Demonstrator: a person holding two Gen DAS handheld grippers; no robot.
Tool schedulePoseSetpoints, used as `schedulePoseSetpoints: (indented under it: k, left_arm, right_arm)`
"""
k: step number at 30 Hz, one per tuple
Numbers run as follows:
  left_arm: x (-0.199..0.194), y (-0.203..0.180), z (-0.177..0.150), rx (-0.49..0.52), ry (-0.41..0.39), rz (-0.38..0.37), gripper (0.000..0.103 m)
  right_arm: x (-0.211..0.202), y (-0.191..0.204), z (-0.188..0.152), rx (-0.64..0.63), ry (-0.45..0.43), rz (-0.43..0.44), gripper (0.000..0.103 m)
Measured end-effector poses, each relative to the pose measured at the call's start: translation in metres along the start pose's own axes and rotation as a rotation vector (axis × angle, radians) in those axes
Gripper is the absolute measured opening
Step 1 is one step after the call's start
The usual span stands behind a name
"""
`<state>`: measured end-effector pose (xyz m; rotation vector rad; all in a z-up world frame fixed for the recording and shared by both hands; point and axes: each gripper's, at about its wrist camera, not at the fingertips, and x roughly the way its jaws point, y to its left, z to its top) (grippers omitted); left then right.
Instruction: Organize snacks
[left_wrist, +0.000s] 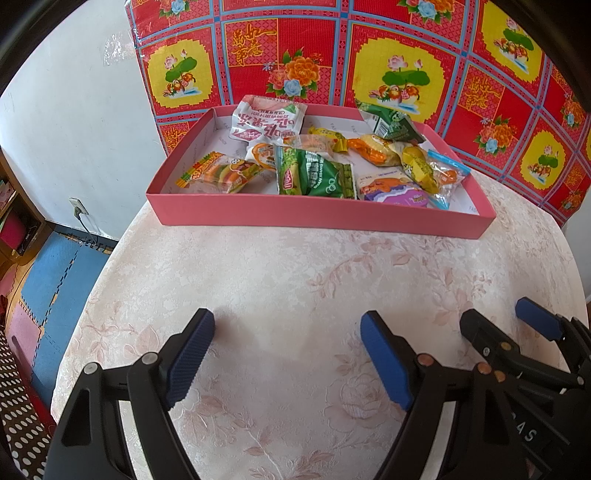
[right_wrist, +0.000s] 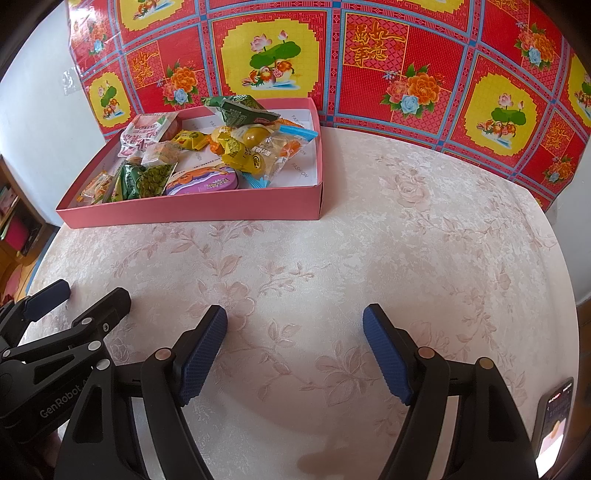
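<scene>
A shallow pink box (left_wrist: 317, 216) stands at the far side of the table and holds several snack packets: a white and pink packet (left_wrist: 266, 120), green pea packets (left_wrist: 314, 175), yellow wrapped sweets (left_wrist: 417, 162) and a purple packet (left_wrist: 399, 190). The box also shows in the right wrist view (right_wrist: 192, 208) at the far left. My left gripper (left_wrist: 288, 354) is open and empty over the near table, well short of the box. My right gripper (right_wrist: 295, 350) is open and empty beside it, and shows in the left wrist view (left_wrist: 495, 325) at the right.
The round table (right_wrist: 406, 240) has a pale floral cloth. A red and yellow patterned sheet (right_wrist: 369, 55) covers the wall behind. A phone (right_wrist: 554, 424) lies at the table's near right edge. Foam floor mats (left_wrist: 55, 280) and shelves lie to the left.
</scene>
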<state>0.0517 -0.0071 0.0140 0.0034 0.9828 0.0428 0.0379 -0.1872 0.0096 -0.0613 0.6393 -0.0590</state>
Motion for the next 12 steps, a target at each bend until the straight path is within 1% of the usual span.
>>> schedulePoseSetpoints:
  k: [12]
  left_arm:
    - [-0.0006,0.0011,0.0012,0.001,-0.003,0.000,0.085]
  right_arm:
    - [-0.0001,0.0006,0.0000,-0.003,-0.001,-0.002,0.078]
